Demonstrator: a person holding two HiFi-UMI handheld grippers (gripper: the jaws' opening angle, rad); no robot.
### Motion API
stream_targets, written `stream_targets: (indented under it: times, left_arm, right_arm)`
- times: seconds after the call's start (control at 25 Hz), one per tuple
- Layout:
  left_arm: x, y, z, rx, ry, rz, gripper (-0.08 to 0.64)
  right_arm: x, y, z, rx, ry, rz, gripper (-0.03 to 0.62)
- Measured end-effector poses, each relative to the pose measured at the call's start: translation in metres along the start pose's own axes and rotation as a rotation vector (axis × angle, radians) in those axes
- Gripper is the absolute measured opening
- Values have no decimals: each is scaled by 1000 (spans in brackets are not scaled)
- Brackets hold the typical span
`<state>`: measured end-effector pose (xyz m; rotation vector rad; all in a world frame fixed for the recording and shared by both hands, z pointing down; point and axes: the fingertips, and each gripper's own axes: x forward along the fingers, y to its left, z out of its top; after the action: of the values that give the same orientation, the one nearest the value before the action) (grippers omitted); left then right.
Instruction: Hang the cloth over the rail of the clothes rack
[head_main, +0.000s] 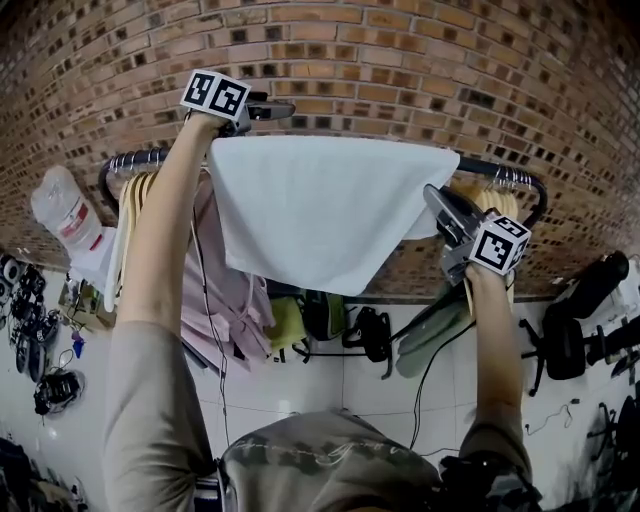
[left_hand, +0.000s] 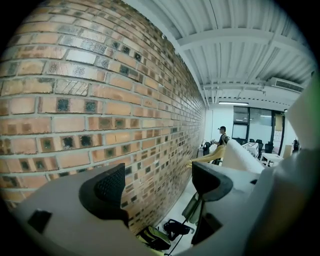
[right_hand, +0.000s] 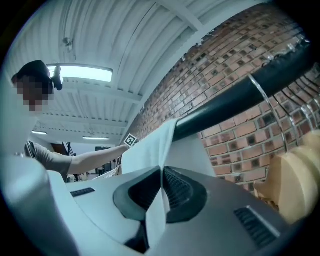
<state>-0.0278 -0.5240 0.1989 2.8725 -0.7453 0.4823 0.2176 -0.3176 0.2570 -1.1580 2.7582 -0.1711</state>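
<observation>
Both your arms (head_main: 165, 230) stretch up to the rail (head_main: 128, 160). R gripper (right_hand: 161, 192): jaws clenched on the cloth (right_hand: 150, 150) edge. L gripper (left_hand: 160, 182): jaws apart, empty. Cloth's draped over rail.

White cloth (head_main: 310, 205), seemingly over rail (head_main: 128, 159)

The white cloth (head_main: 320, 205) looks soft and matt. The rail (right_hand: 235, 97) is smooth dark metal, the brick wall (head_main: 400, 60) rough, the hangers (right_hand: 295, 182) pale smooth wood.
</observation>
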Motion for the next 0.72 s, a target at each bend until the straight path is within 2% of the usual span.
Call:
stream_targets:
  times: [0.12,0.28,0.36,0.44,0.52,0.64,0.68,0.72]
  left_arm:
    - [-3,0,14,20,-70,-3,417]
    - [-5,-16,30,82,-145,-56,417]
    - [-6,-20,36,53,-182,-97,417]
    - [-9,-18,41,16,-210,-101,416]
    - [-17,-10,52,48,-247,-42,416]
    - [-51,-1,90,216,-380,158,416]
    - [-64,-5,102,258,-423,191,416]
    - [-76,-13,111,268,-460,182,416]
  right_arm:
    - [0,3,0,-3,-1,19,25]
    - [-3,1,1,-8,2,18,25]
    - [-3,-1,3,-7,2,11,25]
    - [-2,0,4,-3,5,12,25]
    - [-1,3,5,-4,9,19,25]
    - [-1,3,6,-14,8,30,25]
    - [-1,1,5,-18,10,32,25]
    - [-2,-1,4,-19,12,31,25]
